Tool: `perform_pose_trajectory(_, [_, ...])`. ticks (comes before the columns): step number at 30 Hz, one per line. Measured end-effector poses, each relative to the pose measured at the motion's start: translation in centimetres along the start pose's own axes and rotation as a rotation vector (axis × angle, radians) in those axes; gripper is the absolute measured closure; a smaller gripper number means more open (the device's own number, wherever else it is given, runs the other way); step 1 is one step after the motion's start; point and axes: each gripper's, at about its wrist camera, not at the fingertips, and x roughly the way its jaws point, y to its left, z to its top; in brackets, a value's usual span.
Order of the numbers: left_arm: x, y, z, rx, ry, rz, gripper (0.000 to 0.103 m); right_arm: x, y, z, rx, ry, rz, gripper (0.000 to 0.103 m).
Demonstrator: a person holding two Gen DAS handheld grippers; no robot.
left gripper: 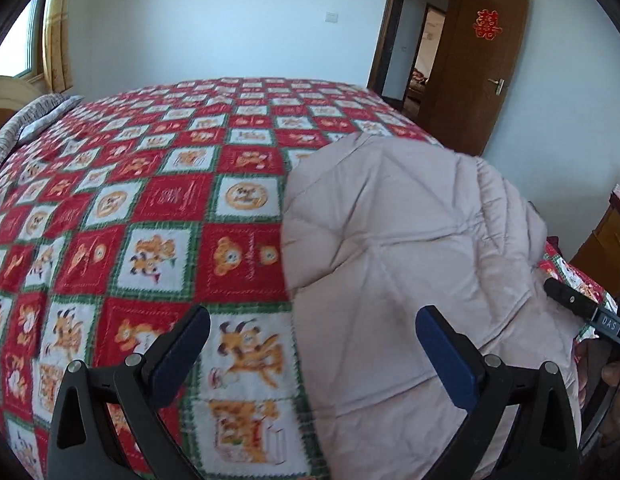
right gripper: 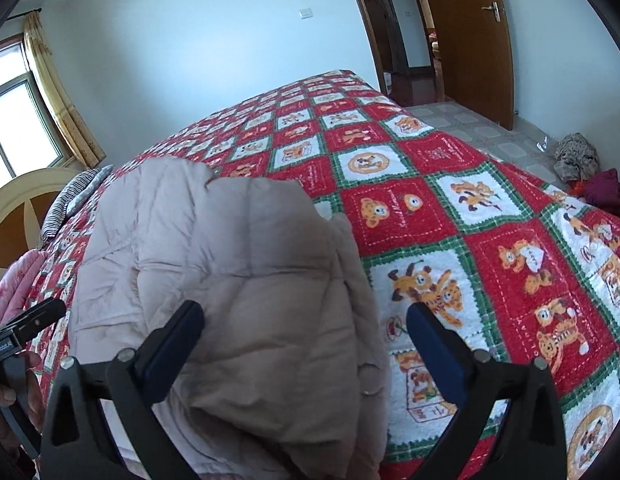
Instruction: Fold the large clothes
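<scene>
Now your left gripper (left gripper: 311, 354) and your right gripper (right gripper: 306, 350) both have their jaws spread wide, holding nothing. The big puffy beige coat (right gripper: 230, 264) lies bunched up on the bed (left gripper: 150, 184), near its front edge, on the red and white cartoon blanket (right gripper: 469, 216), just under both grippers.

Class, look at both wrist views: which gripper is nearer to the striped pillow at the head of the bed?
Left. The left gripper sits on the striped pillow's side of the beige quilted coat; the right gripper is across it.
</scene>
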Motion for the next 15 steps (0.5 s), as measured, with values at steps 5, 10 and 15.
perform_pose_trajectory(5, [1.3, 0.0, -2.3, -0.013, 0.078, -0.036, 0.001, 1.2, -1.3, -0.2, 0.075, 0.071, 0.087, 0.000])
perform_pose_trajectory(10, [3.6, 0.6, -3.5, -0.226, 0.091, -0.205, 0.001, 2.3, -2.8, -1.0, 0.157, 0.113, 0.206, 0.000])
perform_pose_trajectory(15, [4.2, 0.0, -3.8, -0.204, 0.060, -0.241, 0.001, 3.1, -2.9, -1.2, 0.174, 0.153, 0.312, 0.018])
